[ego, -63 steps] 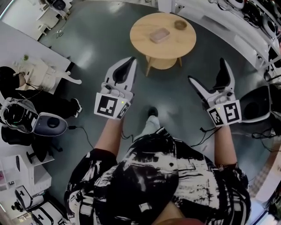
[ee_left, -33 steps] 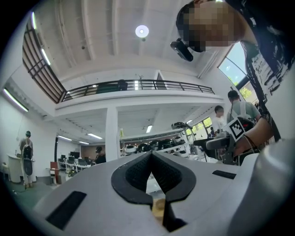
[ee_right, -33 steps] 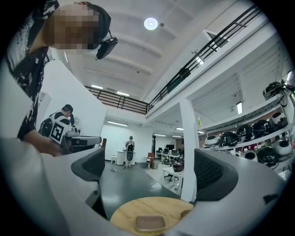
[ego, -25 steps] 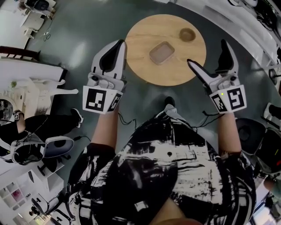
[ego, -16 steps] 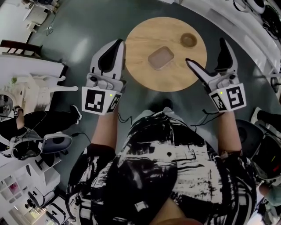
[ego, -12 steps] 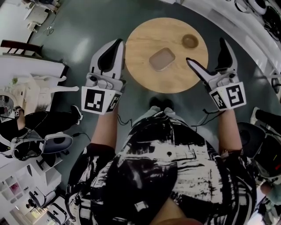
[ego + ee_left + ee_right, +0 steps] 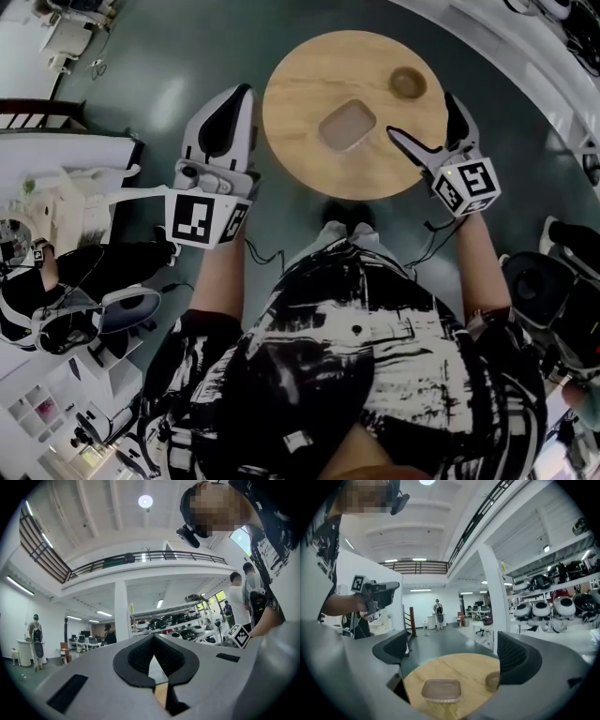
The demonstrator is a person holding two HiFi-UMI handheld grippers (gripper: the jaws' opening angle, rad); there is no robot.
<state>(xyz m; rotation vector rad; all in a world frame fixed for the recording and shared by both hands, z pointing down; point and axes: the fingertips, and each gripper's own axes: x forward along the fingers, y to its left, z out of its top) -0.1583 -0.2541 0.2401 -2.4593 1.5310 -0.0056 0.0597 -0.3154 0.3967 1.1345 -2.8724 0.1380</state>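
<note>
A round wooden table (image 7: pixel 309 56) stands on the grey floor ahead of the person. On it lie a shallow brownish lidded container (image 7: pixel 347 125) and a small round brown bowl (image 7: pixel 408 82). My left gripper (image 7: pixel 240 94) hovers beside the table's left edge, jaws shut with nothing between them; in its own view the left gripper (image 7: pixel 153 639) points up at the hall. My right gripper (image 7: pixel 420 114) is open over the table's right part, near the container. In the right gripper view the right gripper (image 7: pixel 454 651) frames the container (image 7: pixel 441 690), with the bowl (image 7: pixel 492 680) by the right jaw.
A white desk (image 7: pixel 56 187) with clutter and headsets (image 7: pixel 66 319) lies to the left. A black chair (image 7: pixel 539 281) is at the right. Shelves of devices (image 7: pixel 562 606) line the hall, and a person (image 7: pixel 437 613) stands far off.
The table has come closer in the head view. My right gripper has moved forward and left over the table's right edge. The left gripper stays shut beside the table.
</note>
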